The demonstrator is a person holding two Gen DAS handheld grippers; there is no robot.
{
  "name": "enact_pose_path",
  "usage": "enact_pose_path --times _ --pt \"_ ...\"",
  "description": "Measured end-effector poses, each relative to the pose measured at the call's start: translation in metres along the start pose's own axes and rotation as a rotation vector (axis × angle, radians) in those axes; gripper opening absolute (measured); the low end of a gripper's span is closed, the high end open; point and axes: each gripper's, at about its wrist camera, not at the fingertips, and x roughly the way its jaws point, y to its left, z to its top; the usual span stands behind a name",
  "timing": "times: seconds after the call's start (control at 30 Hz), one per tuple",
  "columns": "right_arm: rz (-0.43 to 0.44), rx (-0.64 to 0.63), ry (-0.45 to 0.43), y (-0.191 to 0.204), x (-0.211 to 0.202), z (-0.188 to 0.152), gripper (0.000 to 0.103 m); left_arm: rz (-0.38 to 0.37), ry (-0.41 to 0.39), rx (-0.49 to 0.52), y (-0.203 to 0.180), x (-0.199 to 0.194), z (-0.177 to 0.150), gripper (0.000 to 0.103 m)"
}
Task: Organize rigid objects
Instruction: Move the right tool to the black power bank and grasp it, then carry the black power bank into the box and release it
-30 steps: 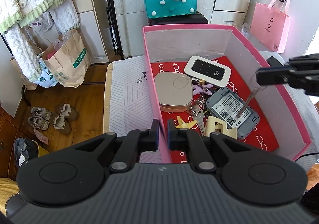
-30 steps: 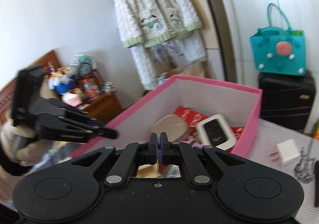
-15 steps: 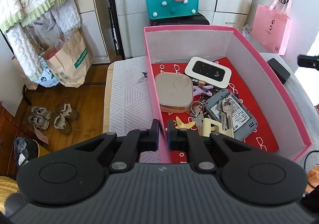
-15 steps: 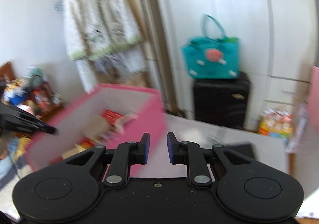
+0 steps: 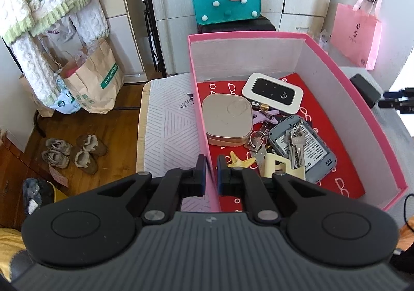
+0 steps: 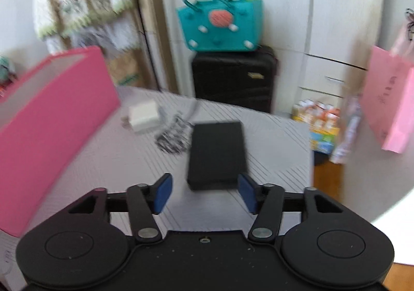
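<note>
Inside the pink box (image 5: 323, 50), seen only from the left wrist, lie a router (image 5: 272, 92) and keys (image 5: 295, 139) — left gripper (image 5: 211, 170) clenched on its wall. Right gripper (image 6: 204, 194) is opening, empty — black case (image 6: 217, 152) just beyond.

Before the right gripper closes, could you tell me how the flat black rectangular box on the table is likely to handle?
The flat black rectangular box looks stiff, with straight edges, so it should hold shape. Lying flat on the table, it seems unlikely to roll or tip. Its smooth-looking sides might slip between the pads.
</note>
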Motion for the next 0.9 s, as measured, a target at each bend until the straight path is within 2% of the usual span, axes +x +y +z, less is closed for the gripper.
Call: enact_pose_path --times 0.13,0.3,0.47,0.57,0.67,0.9 --pt "-0.004 -0.001 -0.033 -0.004 0.009 0.004 0.071 0.006 0.011 0.003 -0.001 0.001 0.002 0.007" --pt "-0.057 -0.057 -0.001 0.004 0.028 0.015 0.073 0.021 0.021 0.029 -0.004 0.001 0.003 0.007" --pt "-0.056 -0.037 0.036 0.001 0.050 0.019 0.073 0.031 0.037 0.078 -0.008 0.001 0.005 0.007" --pt "-0.076 -0.030 0.020 0.002 0.054 0.018 0.073 0.035 0.049 0.116 -0.011 0.002 0.006 0.007" --pt "-0.088 -0.040 0.014 0.006 0.053 0.018 0.067 0.045 0.052 0.154 -0.015 0.002 0.005 0.007" --pt "-0.055 0.017 0.051 0.027 0.031 0.008 0.067 0.043 0.044 0.198 -0.017 0.001 0.002 0.007"
